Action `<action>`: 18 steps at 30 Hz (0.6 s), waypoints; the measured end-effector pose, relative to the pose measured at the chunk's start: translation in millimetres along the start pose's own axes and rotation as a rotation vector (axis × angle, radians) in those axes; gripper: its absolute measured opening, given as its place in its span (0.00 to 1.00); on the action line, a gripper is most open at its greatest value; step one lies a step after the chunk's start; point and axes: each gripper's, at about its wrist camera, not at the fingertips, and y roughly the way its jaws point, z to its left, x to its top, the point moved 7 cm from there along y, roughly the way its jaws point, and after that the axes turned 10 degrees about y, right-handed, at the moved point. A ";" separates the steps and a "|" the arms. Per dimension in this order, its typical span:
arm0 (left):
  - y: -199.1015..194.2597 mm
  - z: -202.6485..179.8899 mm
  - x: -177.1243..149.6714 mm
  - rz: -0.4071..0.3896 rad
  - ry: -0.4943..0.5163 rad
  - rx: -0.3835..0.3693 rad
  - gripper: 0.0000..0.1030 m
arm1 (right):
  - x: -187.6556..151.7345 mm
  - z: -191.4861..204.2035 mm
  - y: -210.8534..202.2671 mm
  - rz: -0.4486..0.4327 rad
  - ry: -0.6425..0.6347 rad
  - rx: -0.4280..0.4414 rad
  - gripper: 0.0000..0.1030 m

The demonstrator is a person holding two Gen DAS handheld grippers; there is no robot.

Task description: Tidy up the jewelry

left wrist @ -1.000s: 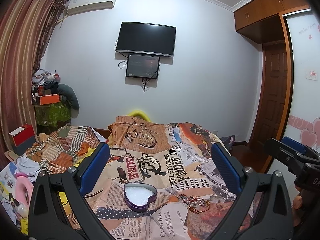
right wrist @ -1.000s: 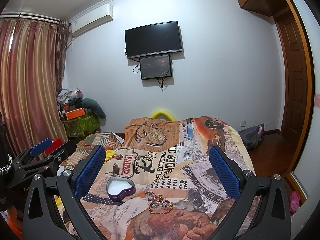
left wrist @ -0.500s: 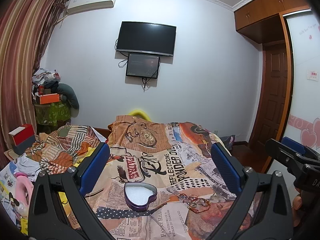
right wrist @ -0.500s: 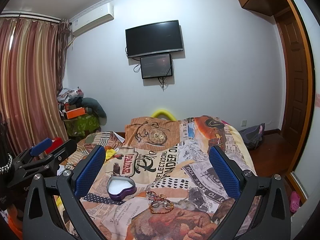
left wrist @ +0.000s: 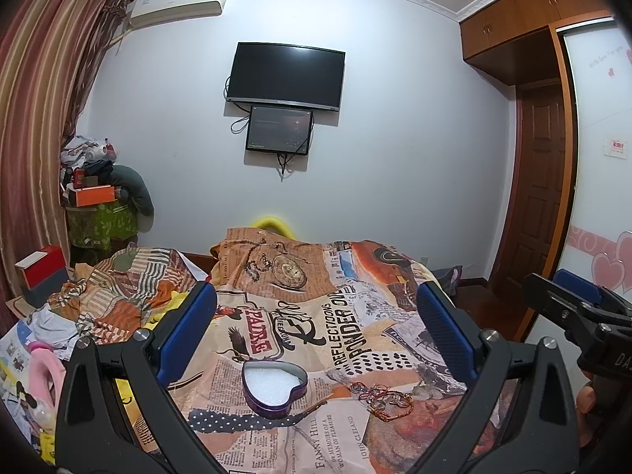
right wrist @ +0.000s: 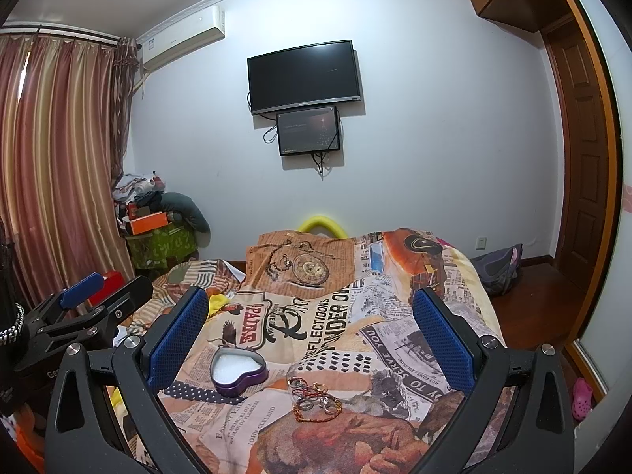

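Left wrist view: the left gripper (left wrist: 316, 339) hangs wide open and empty above the bed cover (left wrist: 355, 316), barely shifted from a second ago. The heart-shaped tin (left wrist: 275, 387) lies open at 6 o'clock, the jewelry pile (left wrist: 381, 397) just beside it at 5 o'clock. The right gripper (right wrist: 310, 333) is likewise spread wide, holding nothing. No piece looks stowed; picking has yet to start.

An open purple heart-shaped tin (right wrist: 237, 371), white-lined, lies just beside a loose jewelry heap (right wrist: 316, 399).
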 end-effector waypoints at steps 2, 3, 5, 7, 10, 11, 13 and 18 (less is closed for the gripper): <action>0.0 -0.3 0.2 0.000 0.000 -0.001 0.99 | -0.1 0.0 -0.1 0.000 -0.001 0.001 1.00; 0.2 -0.6 0.3 0.000 0.001 -0.003 0.99 | -0.1 0.6 0.1 0.001 -0.001 0.000 1.00; 0.6 -0.9 0.0 0.000 0.002 -0.004 0.99 | -0.1 -0.2 -0.1 0.000 -0.001 0.000 1.00; 1.4 -1.3 -0.1 0.000 0.004 -0.002 0.99 | -0.8 -0.6 -0.1 0.001 -0.001 0.001 1.00; 3.1 -0.5 -0.7 0.005 -0.001 0.001 0.99 | -3.6 -3.2 3.4 0.005 0.001 0.001 1.00; 4.1 -0.1 -1.3 0.008 -0.003 0.001 0.99 | -4.3 -3.8 4.6 0.007 0.002 0.000 1.00; 7.8 0.7 -3.0 0.016 -0.009 0.002 0.99 | -6.2 -7.0 7.9 0.014 0.004 0.000 1.00; 23.9 0.3 -12.4 0.056 -0.018 0.003 0.99 | -13.6 -20.4 20.1 0.042 0.008 -0.025 1.00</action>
